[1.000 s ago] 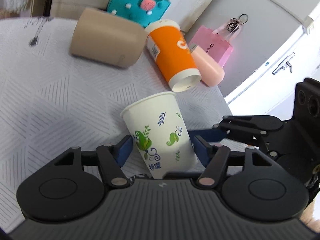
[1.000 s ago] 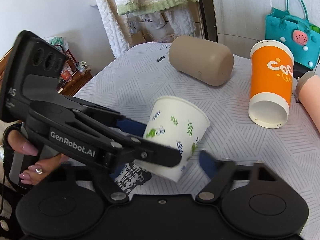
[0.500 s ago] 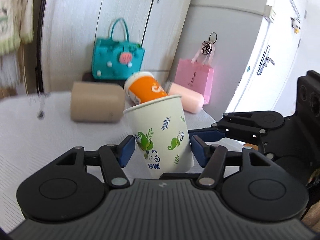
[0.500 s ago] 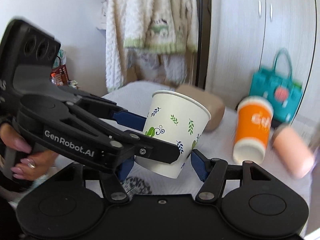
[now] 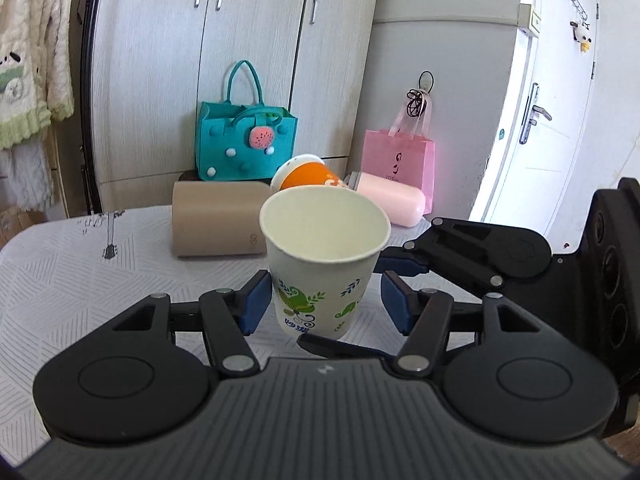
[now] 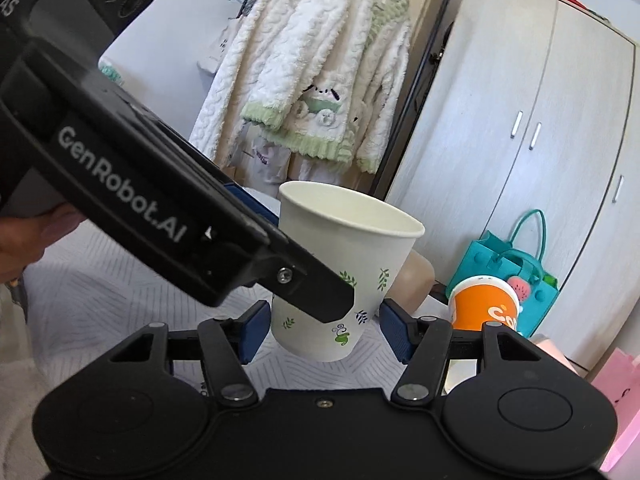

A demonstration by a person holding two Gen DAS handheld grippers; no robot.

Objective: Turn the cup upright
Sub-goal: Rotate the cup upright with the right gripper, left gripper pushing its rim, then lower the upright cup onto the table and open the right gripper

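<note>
A white paper cup with green leaf print point(image 5: 324, 264) stands mouth up between both grippers, its base at the table; it also shows in the right wrist view point(image 6: 344, 268). My left gripper point(image 5: 326, 306) has its blue pads on either side of the cup's lower part, with small gaps visible. My right gripper point(image 6: 322, 326) also straddles the cup's base from another side, its pads slightly apart from the wall. The left gripper's black body crosses in front of the cup in the right wrist view.
A tan cylinder point(image 5: 218, 224), an orange cup point(image 5: 308, 174) and a pink bottle point(image 5: 390, 198) lie on their sides on the patterned table point(image 5: 60, 280) behind. A teal bag point(image 5: 244, 144) and a pink bag point(image 5: 398, 164) stand beyond.
The cup has turned from tilted with its mouth away to upright with its mouth up. Both grippers swung level with it, and the pads now sit looser around it.
</note>
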